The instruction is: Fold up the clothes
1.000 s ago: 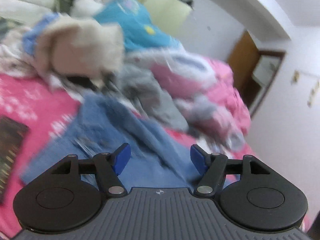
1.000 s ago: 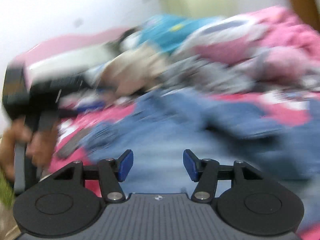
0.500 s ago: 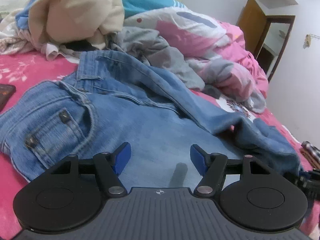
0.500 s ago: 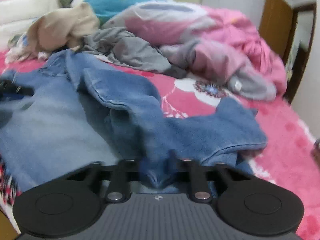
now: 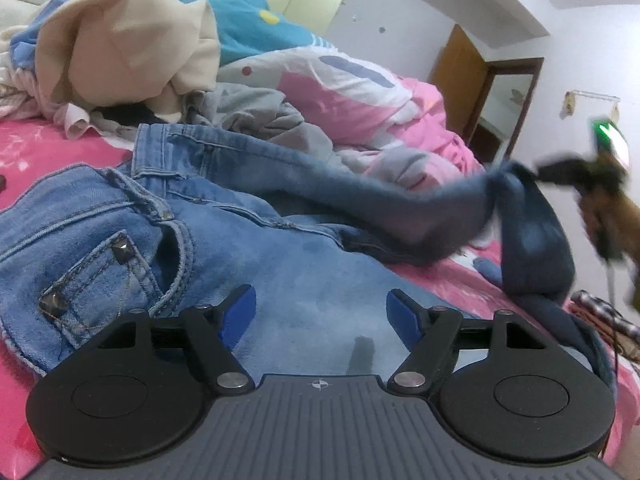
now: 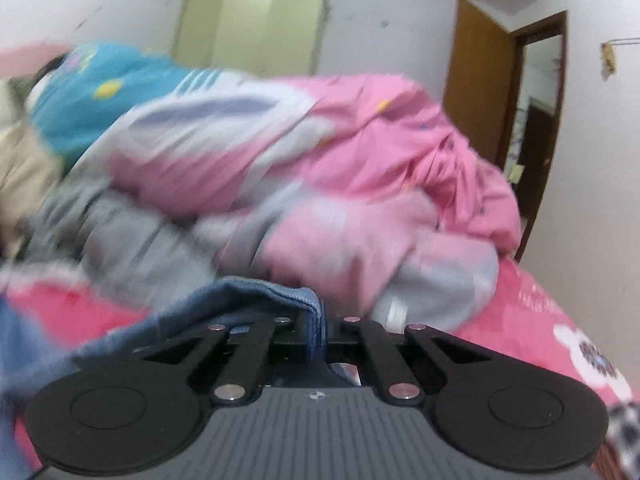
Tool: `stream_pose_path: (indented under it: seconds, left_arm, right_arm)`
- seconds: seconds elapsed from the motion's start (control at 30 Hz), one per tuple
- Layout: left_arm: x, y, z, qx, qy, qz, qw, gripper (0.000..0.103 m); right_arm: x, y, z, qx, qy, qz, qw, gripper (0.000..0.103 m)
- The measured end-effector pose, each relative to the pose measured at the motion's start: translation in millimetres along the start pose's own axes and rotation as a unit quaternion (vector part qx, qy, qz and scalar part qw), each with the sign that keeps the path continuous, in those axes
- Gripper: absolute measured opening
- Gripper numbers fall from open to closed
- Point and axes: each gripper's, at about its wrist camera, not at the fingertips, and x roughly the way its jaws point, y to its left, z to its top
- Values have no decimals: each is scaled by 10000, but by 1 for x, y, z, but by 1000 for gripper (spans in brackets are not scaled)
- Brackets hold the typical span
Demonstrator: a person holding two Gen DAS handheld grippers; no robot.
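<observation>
On the left, the jeans [image 5: 168, 216] are lying spread over the pink bedspread [image 5: 48, 148], waistband and studded back pocket toward the left edge, much as they were half a second ago. The left gripper [image 5: 322, 308] is hovering low over the denim seat, and its blue pads are widening, farther apart than a moment before, with nothing pinched between them. Behind the jeans, the beige garment [image 5: 120, 44], a grey garment [image 5: 264, 112] and the pink quilt [image 5: 360, 92] are sitting heaped as before. Toward the right, the far trouser leg, which was lying slack on the bed earlier, is now being lifted and stretched out. The right gripper [image 6: 318, 330] is clamping the hem of that leg, its jaws closed together on the folded denim edge, and its view has swung up toward the quilt and the wooden door [image 6: 480, 92].
</observation>
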Motion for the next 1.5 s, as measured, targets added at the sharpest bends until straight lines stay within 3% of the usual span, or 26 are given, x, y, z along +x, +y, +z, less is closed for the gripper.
stream_pose_path:
  seconds: [0.1, 0.2, 0.3, 0.33, 0.4, 0.5, 0.67, 0.77, 0.87, 1.0, 1.1, 1.2, 1.3, 1.43, 1.5]
  left_arm:
    - [2, -2, -1, 58, 14, -16, 10000, 78]
    - [3, -2, -1, 86, 19, -24, 10000, 79]
    - [3, -2, -1, 86, 21, -33, 10000, 79]
    - [2, -2, -2, 84, 22, -38, 10000, 79]
    - [2, -1, -1, 61, 12, -52, 10000, 79]
    - [0, 0, -1, 1, -24, -66, 10000, 79]
    - [-15, 5, 4, -344, -418, 77, 9985, 78]
    - [-33, 11, 12, -494, -703, 275, 9959, 78]
    - [-48, 13, 25, -402, -927, 654, 9927, 78]
    - [-42, 27, 40, -546, -501, 962, 9926, 77]
    - [-29, 43, 46, -847, -136, 1011, 9912, 72]
    - [-24, 56, 53, -1209, -19, 845, 9891, 68]
    - [-18, 68, 59, -1600, 72, 650, 9850, 65]
    - [-11, 82, 54, -2069, 415, 572, 9758, 56]
    - [-12, 87, 50, -2223, 373, 525, 9729, 55]
  right_arm:
    - [49, 1, 23, 233, -62, -230, 9994, 3]
    - [106, 8, 7, 410, 464, -571, 9964, 9]
    - [161, 12, -40, 231, 1810, -956, 9786, 40]
    - [168, 11, -54, 141, 2075, -1048, 9725, 40]
    - [162, 5, -75, 83, 2235, -1119, 9682, 41]
    - [128, -9, -89, 149, 2138, -1010, 9715, 51]
    - [55, -18, -67, 181, 1770, -737, 9813, 52]
    - [12, 9, -40, -62, 1396, -118, 9901, 52]
    - [-18, 75, -23, -452, 1101, 1000, 9878, 52]
    - [-52, 171, -6, -1003, 724, 2544, 9592, 51]
    - [-61, 244, -12, -1496, 610, 3257, 9316, 49]
    - [-57, 295, -17, -1853, 595, 3610, 9120, 46]
    - [-44, 329, -18, -2101, 654, 3711, 9021, 44]
    - [-24, 352, -21, -2412, 767, 3788, 8902, 41]
    - [-13, 364, -26, -2531, 861, 3838, 8839, 41]
